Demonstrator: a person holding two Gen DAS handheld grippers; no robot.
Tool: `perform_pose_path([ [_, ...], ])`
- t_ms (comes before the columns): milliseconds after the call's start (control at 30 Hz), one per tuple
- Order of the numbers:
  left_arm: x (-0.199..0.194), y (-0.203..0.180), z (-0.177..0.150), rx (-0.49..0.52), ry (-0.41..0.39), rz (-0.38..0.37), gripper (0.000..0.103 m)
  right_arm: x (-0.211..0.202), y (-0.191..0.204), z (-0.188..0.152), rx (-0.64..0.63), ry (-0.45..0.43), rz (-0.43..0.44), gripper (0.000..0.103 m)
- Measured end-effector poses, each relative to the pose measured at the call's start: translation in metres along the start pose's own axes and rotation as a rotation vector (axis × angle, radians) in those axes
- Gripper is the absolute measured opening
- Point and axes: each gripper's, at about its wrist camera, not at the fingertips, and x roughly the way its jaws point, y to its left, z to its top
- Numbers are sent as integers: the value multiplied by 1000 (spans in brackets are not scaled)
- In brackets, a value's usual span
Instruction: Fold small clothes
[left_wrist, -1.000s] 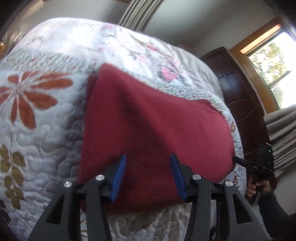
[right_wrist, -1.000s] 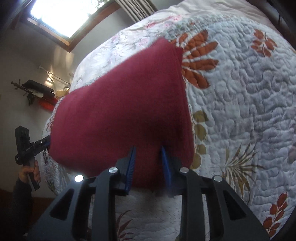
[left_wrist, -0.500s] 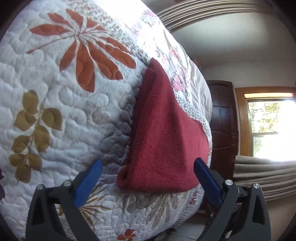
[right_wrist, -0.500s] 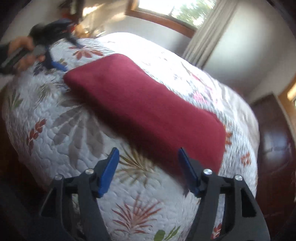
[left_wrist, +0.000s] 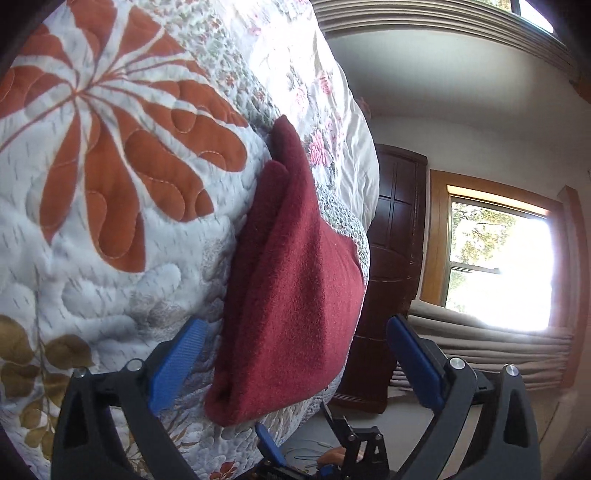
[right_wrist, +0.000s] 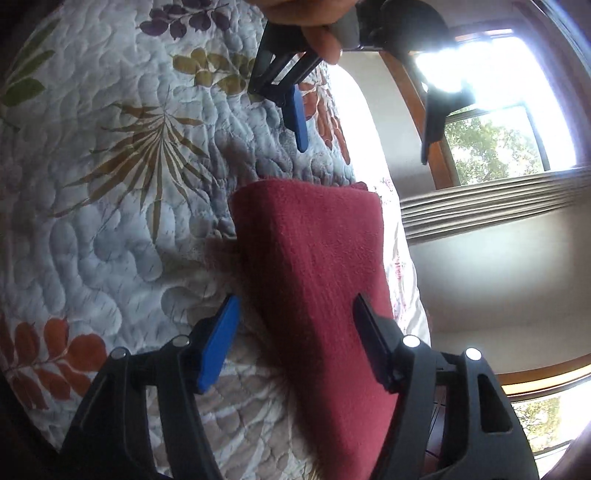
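Your folded red cloth (left_wrist: 291, 295) lies mid-frame on the bed (left_wrist: 110, 229); both your left hand-held gripper (left_wrist: 295, 354) and right hand-held gripper (right_wrist: 295, 339) gape wide, holding nothing; it looks soft, light, floppy; pinch its short ends.

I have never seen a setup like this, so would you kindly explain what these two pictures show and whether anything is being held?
There is no robot here: a person carries a hand-held gripper in each hand, and each has a fisheye camera looking forward along its two blue-padded fingers. One picture is from the left hand-held gripper, the other from the right hand-held gripper. Both look at the same folded dark red cloth lying on a floral quilt that covers a bed. Both sets of jaws stand wide open on either side of the cloth, so nothing is held. In the right view, the other gripper and the hand holding it show at the top.
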Motion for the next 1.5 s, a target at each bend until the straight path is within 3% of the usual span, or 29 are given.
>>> perform_pose_path([
  [133,0,4,3,-12,8,-34,99,25,6,11,-28,29,-24,61],
  [200,-3,5,5,-20,3,-49,99,36,1,17,-15,41,-19,47],
  [233,-5,6,6,-24,1,-54,99,42,-4,19,4,59,-4,29],
  [267,-5,7,7,-30,-1,-60,99,46,-6,19,26,64,8,20],
  [333,-6,7,9,-39,0,-73,99,40,-21,18,94,56,41,15],
  [533,17,-1,18,-62,43,-105,99,4,-70,10,247,-14,37,14],
  [667,46,-15,30,-59,89,-116,99,1,-89,6,293,-28,42,14],
  [933,92,-31,62,-61,169,-59,98,9,-99,1,340,-44,64,13],
  [967,95,-34,64,-48,171,-53,94,9,-100,0,344,-46,64,13],
  [1000,97,-38,67,-23,172,-38,75,8,-102,0,348,-49,65,13],
  [1033,98,-41,69,-9,169,-19,45,8,-102,0,352,-50,65,12],
  [1100,98,-44,72,-1,168,2,23,5,-104,0,368,-54,64,12],
  [1300,100,-60,76,43,162,63,19,4,-114,-2,420,-62,84,11],
  [1500,95,-102,75,115,151,59,19,-8,-131,-9,503,-90,71,10],
])
